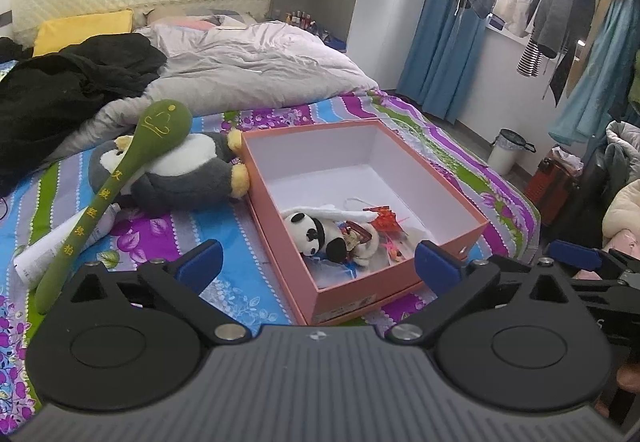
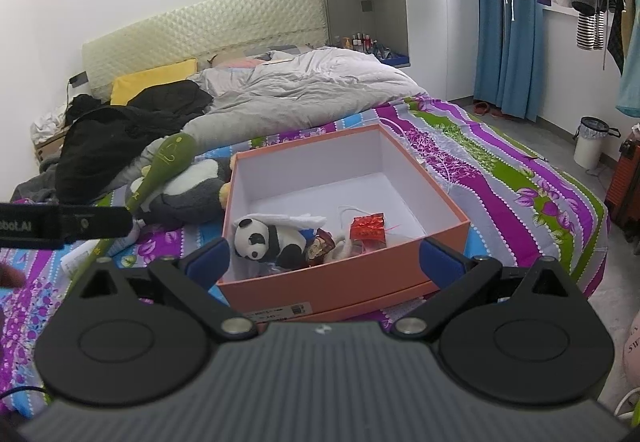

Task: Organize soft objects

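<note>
Lying in one orange box (image 1: 360, 292), one panda plush (image 1: 316, 232); both grippers' fingers spread, empty.

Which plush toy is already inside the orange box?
The small black-and-white panda plush, lying in the orange cardboard box's near corner. The larger grey-and-white penguin plush lies outside on the bedsheet, left of the box.

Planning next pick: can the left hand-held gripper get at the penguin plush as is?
Probably yes. The left hand-held gripper is open and empty, and the penguin plush lies exposed on the bedspread left of the orange box. The green massage stick lies across it and may shift.
</note>
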Motion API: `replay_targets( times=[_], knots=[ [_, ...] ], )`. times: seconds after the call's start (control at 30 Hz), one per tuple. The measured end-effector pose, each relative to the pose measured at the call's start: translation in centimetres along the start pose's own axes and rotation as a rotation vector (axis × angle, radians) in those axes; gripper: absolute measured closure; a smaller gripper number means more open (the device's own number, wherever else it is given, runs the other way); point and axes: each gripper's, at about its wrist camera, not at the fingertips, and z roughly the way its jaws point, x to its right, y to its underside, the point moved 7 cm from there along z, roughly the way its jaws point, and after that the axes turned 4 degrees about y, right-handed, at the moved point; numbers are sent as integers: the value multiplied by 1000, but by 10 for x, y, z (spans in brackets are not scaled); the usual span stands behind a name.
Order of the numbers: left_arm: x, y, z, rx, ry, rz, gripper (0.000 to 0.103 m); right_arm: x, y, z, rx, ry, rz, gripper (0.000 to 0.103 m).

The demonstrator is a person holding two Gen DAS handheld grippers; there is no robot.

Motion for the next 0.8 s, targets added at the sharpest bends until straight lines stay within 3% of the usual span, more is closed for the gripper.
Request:
replay_targets(
  times=[0.8],
  knots=[
    [3,-1,-6,6,-9,6,0,0,1,0,1,6,7,0]
  ],
)
